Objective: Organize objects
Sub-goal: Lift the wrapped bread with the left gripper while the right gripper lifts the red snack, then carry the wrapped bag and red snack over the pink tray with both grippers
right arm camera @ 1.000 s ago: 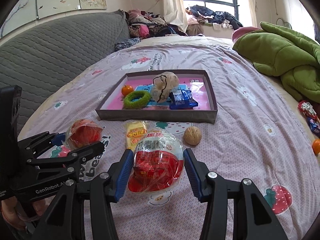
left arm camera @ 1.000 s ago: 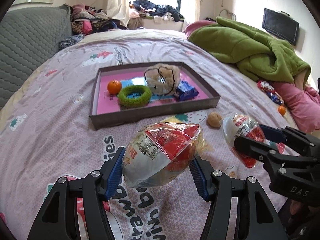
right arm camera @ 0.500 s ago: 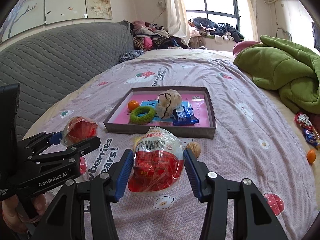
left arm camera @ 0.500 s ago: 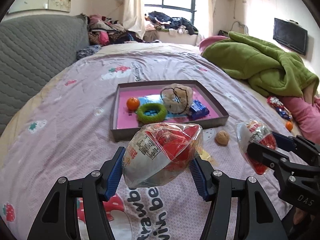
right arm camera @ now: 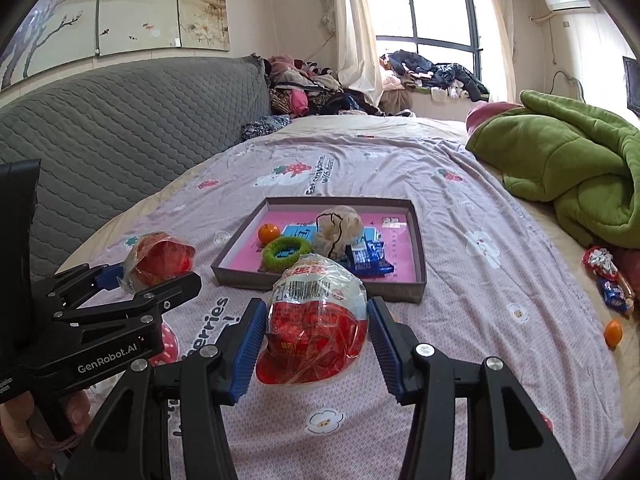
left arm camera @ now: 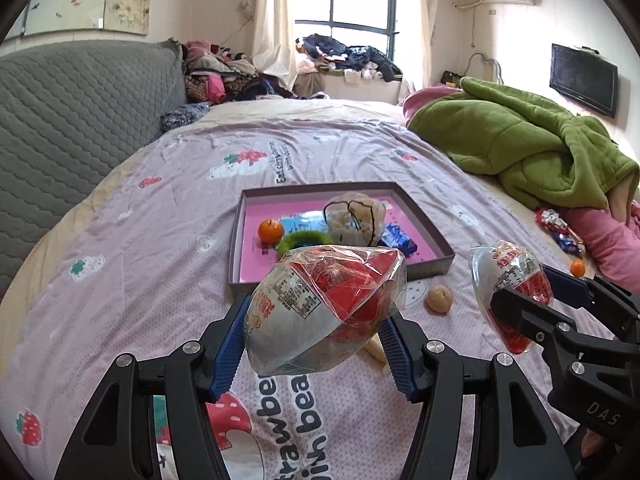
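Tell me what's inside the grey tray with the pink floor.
Inside the grey cardboard tray: a small orange fruit, a fuzzy green ring, a beige mesh-bagged bundle and a blue foil packet. The bundle hides most of the blue card beneath it.

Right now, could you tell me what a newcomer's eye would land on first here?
Two clear-wrapped red-and-white egg-shaped packs, one clamped in the left gripper and one in the right gripper, both held above the bedsheet. Beyond them sits a pink-lined tray holding an orange, a green ring and a blue packet.
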Motion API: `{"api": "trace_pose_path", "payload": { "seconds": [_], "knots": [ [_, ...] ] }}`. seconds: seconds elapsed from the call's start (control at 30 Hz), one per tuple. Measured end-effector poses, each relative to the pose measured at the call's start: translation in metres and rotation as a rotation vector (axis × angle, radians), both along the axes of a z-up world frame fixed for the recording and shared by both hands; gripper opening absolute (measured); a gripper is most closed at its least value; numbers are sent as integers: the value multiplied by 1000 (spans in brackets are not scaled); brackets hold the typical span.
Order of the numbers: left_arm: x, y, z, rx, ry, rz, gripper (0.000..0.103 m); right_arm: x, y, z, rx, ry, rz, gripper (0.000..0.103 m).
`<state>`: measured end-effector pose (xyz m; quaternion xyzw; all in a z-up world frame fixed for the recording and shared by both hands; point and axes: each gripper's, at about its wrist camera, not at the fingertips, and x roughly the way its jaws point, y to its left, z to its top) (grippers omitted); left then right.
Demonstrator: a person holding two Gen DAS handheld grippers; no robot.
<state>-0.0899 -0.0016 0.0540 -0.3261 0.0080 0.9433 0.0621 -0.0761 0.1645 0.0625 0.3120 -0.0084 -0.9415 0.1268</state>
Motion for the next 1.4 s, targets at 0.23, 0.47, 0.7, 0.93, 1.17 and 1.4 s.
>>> {"api": "trace_pose_path", "payload": {
  "seconds": [0.23,0.47,0.7,0.93,1.17,1.4],
  "knots": [
    [-4,5,7,-12,17,1,63,-3,0,9,10,23,-4,52],
    [-12,10,11,-23,21,-8,64,-7,-1,14,20,41,-1,52],
    [-25,14,19,-24,34,-17,64,-19,-3,22,33,59,1,52],
    [-40,14,24,-24,31,-14,64,-31,-4,29,43,80,-2,52],
    [-59,13,26,-22,31,-10,64,-52,-3,26,48,65,-11,52],
    [-76,9,23,-9,26,9,64,-69,-2,25,56,62,-20,52]
  ]
}}
